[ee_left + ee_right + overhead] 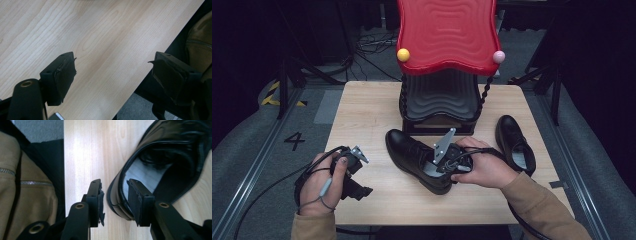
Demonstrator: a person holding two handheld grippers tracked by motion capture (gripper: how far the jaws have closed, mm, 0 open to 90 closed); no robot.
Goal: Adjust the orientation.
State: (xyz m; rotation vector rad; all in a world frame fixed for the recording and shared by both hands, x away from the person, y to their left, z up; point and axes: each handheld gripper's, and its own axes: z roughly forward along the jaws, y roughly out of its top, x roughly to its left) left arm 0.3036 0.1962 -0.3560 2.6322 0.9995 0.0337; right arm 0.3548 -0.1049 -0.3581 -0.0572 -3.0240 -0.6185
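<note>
Right claw (113, 195): released, jaws straddling the near shoe (160, 167) heel wall, pads off leather.
Left claw (112, 75): released, idle over desk (100, 32).
Advice: lift clear without snagging the collar.

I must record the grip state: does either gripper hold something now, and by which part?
Nothing is held. The right gripper straddles the heel rim of the black leather shoe, one jaw inside, one outside, pads not pressing. The left gripper is open over the wooden table.

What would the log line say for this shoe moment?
right gripper: open, straddling heel rim of near shoe | left gripper: open, empty | other shoe: on table
</note>
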